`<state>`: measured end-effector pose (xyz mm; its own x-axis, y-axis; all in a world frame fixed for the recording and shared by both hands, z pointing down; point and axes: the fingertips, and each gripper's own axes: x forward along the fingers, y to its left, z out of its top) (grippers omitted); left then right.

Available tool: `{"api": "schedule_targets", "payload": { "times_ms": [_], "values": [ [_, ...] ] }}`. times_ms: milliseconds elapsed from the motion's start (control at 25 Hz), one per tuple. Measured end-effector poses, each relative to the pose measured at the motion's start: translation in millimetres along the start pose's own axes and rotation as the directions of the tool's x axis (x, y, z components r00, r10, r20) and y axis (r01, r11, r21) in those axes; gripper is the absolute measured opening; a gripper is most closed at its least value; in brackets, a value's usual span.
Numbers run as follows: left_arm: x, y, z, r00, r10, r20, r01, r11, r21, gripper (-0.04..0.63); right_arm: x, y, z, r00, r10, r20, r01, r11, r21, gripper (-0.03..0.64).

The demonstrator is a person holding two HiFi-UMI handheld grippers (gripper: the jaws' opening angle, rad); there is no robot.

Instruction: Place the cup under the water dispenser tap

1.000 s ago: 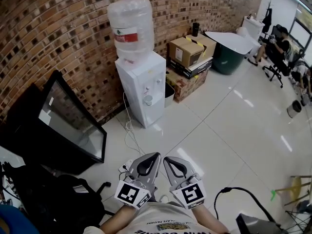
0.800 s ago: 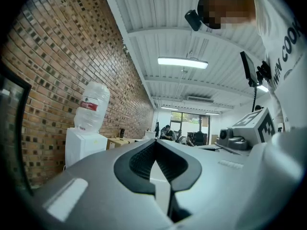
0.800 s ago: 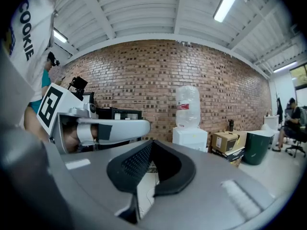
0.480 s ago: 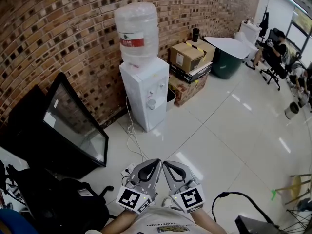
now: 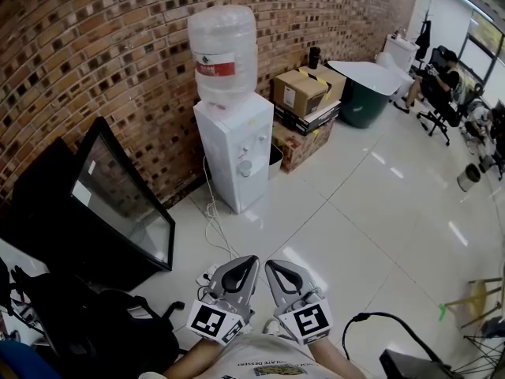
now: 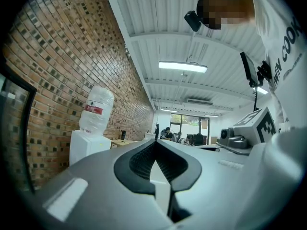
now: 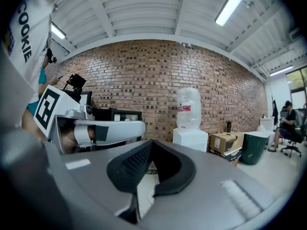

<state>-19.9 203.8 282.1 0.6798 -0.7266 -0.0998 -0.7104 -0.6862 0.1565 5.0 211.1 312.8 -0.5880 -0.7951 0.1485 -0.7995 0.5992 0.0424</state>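
A white water dispenser [image 5: 235,150] with a clear bottle [image 5: 223,50] on top stands against the brick wall. It also shows as the dispenser [image 6: 88,146] in the left gripper view and the dispenser [image 7: 190,138] in the right gripper view. A small pale cup [image 5: 245,167] seems to sit in its tap recess, too small to be sure. Low in the head view, well short of the dispenser, my left gripper [image 5: 250,260] and right gripper [image 5: 273,264] are side by side. Both are shut and hold nothing. Their tips meet in the left gripper [image 6: 156,143] and right gripper [image 7: 150,142] views.
A large black screen [image 5: 110,204] leans on the wall at the left. Right of the dispenser are cardboard boxes [image 5: 304,89] and a dark green tub [image 5: 367,97]. A white cable and power strip [image 5: 208,270] lie on the tiled floor. A black chair [image 5: 102,334] is at bottom left.
Both grippers have drifted a little across the floor together, still shut and empty. The head view has shifted slightly, so the dispenser sits a bit further right in the picture.
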Motion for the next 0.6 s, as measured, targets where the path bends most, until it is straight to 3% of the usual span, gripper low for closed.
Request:
{"api": "schedule_targets", "payload": {
  "times_ms": [600],
  "values": [
    [-14.0,-11.1,-1.3,1.000,0.015,-0.005,-0.015,1.000,-0.011,-0.009,-10.4,11.0,-3.9,1.000,0.019,-0.016,-0.019,1.000,-0.002,0.006]
  ]
}}
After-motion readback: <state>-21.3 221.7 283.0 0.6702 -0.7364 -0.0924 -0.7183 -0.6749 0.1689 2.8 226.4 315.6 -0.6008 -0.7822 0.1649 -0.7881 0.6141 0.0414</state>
